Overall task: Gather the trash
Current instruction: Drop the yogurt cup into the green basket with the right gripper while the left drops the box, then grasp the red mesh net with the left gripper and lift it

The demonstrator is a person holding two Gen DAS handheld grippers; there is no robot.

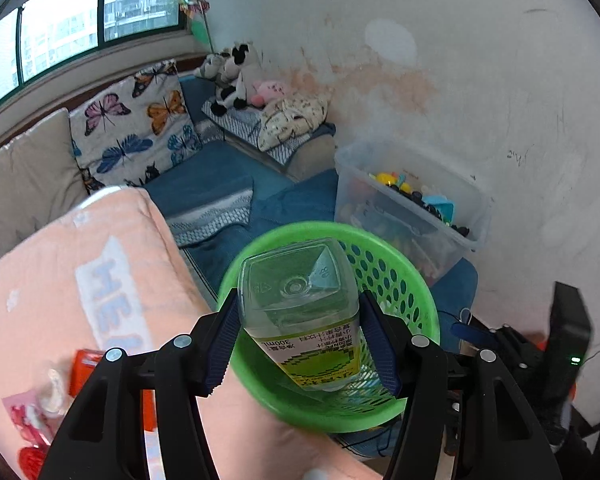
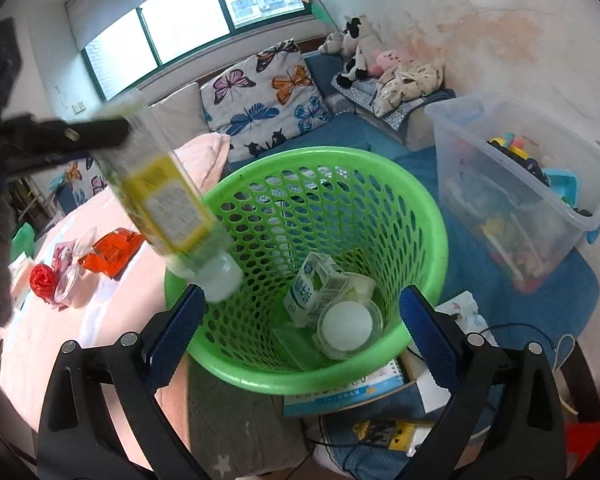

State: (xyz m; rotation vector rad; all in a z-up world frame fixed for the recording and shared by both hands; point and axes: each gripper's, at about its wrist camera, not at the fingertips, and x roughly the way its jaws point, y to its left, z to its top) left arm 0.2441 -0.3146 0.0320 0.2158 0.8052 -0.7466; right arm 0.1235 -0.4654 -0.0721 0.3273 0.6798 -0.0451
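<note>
Gripping a clear bottle [image 1: 298, 312] between its blue pads, the left tool [image 1: 300, 344] holds it base-forward over the green basket [image 1: 416, 292], whose rim sits just ahead of and beneath the fingertips. To this tool's left lies a bed with a pink blanket [image 1: 60, 280], with an orange wrapper [image 1: 84, 372] and red scraps [image 1: 32, 460] on it near the tool's left finger. Beyond the basket to the right stands a clear bin of toys [image 1: 412, 200].

From the right tool [image 2: 300, 332], the same bottle [image 2: 168, 208] hangs up to the left, white cap down, close to the basket's near-left rim [image 2: 180, 280]. This tool's jaws are spread wide with nothing between them, straddling the basket's near side. Inside the basket, straight ahead, lie a milk carton [image 2: 312, 284] and a clear cup with a white lid [image 2: 348, 326]. Under the basket lies a booklet [image 2: 340, 394].
</note>
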